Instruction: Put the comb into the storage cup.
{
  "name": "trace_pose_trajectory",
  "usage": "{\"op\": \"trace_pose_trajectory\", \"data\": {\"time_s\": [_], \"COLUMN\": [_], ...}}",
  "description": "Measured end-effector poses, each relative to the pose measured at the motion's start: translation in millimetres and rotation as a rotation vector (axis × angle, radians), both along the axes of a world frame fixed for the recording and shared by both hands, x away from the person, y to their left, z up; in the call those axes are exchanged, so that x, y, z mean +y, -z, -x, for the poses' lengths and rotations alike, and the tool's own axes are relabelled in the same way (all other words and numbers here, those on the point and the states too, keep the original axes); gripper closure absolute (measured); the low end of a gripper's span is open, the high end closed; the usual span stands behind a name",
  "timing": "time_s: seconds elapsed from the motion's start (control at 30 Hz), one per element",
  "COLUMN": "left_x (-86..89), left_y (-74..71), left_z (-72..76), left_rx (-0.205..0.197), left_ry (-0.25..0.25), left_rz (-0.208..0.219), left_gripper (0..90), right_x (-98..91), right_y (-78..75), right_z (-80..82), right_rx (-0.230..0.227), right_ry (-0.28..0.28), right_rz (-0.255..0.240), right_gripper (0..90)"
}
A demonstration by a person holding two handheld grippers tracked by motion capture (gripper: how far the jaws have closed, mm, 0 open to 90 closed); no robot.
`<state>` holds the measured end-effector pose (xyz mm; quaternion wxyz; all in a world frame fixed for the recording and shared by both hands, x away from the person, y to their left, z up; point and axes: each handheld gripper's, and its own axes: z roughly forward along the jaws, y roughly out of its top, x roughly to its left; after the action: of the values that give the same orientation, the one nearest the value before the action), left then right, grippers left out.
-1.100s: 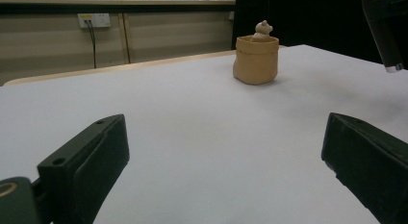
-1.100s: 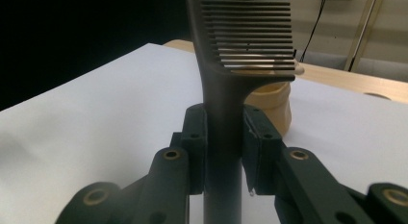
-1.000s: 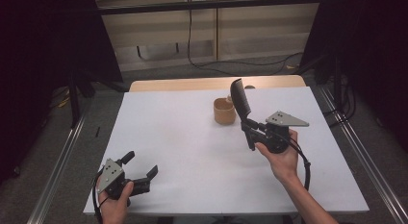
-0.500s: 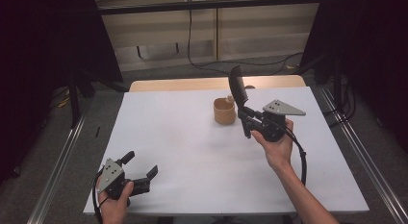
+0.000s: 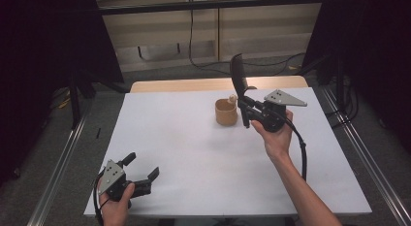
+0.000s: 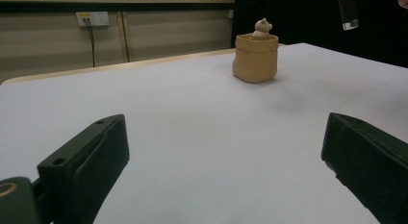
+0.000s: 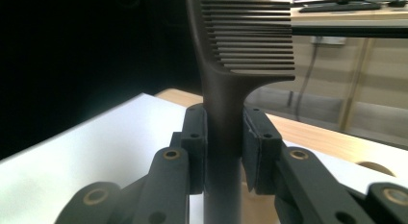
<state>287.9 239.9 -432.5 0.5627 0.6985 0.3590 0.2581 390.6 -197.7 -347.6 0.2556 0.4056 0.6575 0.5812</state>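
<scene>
I see the right gripper [image 5: 248,109] clamped on the handle of a black plastic comb [image 5: 237,73], long axis upright, teeth end up, top cropped in the right gripper view. It's beside the tan sack-shaped pot [image 5: 226,112] near the tabletop's far edge. Left gripper [image 5: 141,174] jaws apart, near-left corner.

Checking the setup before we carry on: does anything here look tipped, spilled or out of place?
Nothing stands out. The tan pot stands upright on the white table with a small figure in it, the right gripper holds a dark comb upright, and the left gripper rests open.
</scene>
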Motion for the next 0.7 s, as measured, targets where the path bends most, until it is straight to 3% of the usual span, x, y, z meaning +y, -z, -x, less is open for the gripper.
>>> {"op": "trace_pose_trajectory", "data": {"time_s": [0.1, 0.23, 0.43, 0.7], "left_x": [-0.1, -0.2, 0.0, 0.0], "left_y": [0.1, -0.1, -0.1, -0.2], "left_z": [-0.1, 0.1, 0.0, 0.1], "left_rx": [0.0, -0.001, 0.001, -0.001], "left_ry": [0.001, 0.001, 0.001, 0.002], "left_rz": [-0.002, 0.005, 0.007, 0.006], "left_gripper": [2.8, 2.8, 2.8, 2.9], "right_x": [1.7, 1.4, 3.1, 5.8], "right_y": [-0.2, 5.6, 11.5, 16.9], "right_z": [-2.6, -11.4, -19.4, -31.9], "right_rx": [0.001, 0.019, 0.005, -0.008], "right_ry": [0.007, 0.011, 0.038, 0.033], "right_rz": [0.014, -0.003, 0.005, -0.009], "right_gripper": [73.1, 73.1, 73.1, 73.1]}}
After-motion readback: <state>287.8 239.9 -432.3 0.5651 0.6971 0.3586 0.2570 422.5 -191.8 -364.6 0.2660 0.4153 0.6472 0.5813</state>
